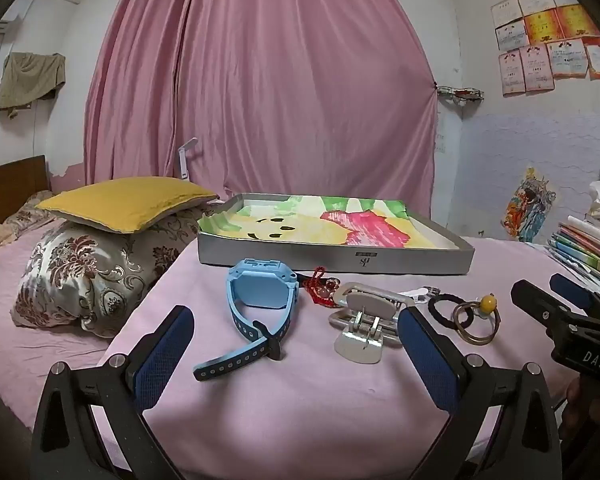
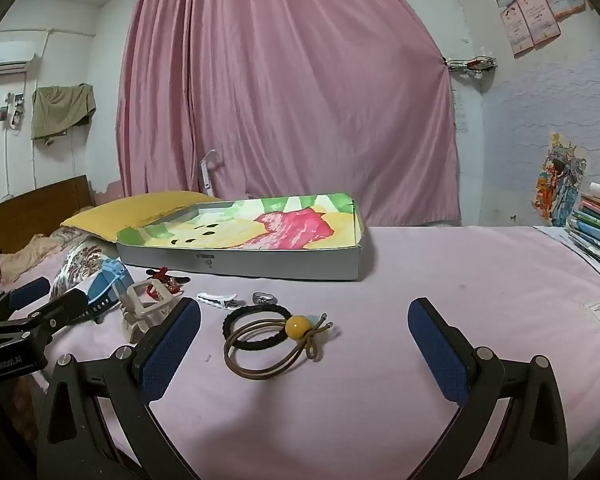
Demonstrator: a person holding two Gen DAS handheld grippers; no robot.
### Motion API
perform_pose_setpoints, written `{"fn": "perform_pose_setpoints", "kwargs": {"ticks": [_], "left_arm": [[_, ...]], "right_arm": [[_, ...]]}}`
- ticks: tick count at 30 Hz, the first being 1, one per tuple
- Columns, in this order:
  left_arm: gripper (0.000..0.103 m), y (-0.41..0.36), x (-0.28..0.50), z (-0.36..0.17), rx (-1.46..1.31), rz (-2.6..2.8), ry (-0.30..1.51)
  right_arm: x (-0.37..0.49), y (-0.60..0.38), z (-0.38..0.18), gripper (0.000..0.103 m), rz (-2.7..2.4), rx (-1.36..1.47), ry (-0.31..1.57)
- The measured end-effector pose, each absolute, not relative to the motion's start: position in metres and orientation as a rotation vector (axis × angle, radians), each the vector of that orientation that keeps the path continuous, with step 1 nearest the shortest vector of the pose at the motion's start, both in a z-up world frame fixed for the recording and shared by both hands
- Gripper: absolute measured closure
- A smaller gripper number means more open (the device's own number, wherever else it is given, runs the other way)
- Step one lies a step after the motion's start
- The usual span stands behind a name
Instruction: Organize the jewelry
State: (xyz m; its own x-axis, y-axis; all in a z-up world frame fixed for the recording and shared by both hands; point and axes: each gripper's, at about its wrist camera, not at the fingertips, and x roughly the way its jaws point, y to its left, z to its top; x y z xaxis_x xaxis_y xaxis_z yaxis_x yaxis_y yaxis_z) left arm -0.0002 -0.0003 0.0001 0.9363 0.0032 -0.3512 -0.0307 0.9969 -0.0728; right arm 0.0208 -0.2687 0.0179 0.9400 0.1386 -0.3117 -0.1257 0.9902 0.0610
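Ahead of the left gripper (image 1: 296, 336), whose blue pads stand wide apart and hold nothing, lie a blue watch (image 1: 256, 300) and a beige hair claw (image 1: 364, 320) on the pink bedsheet (image 1: 300, 400). Only the right wrist view shows a small ring (image 2: 265, 299) and white clip (image 2: 220, 300) beyond the right gripper (image 2: 304, 330), also spread open and empty, with two hair ties (image 2: 260, 336), one bearing a yellow bead, between its pads. Farther ahead sits a shallow grey box (image 2: 244, 264), lined with a painted sheet, no jewelry visible inside.
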Motion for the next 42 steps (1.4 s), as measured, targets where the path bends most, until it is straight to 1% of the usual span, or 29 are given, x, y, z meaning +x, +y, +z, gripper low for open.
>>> {"fn": "perform_pose_setpoints", "kwargs": {"ticks": [37,38,42], "left_arm": [[0.001,-0.0002,0.0002,0.0002,-0.086,0.016,0.371],[0.001,-0.0007,0.0024,-0.0070,-0.086,0.015,0.372],[0.001,-0.0009,0.0023,-0.0072,-0.086,0.016,0.372]], "right_arm": [[0.0234,-0.2680,0.0197,0.001,0.137,0.043,0.341],[0.0236,-0.2667,0.0177,0.001,0.137,0.043,0.339],[0.0247,-0.2627,0.0163,0.001,0.137,0.044,0.338]]}}
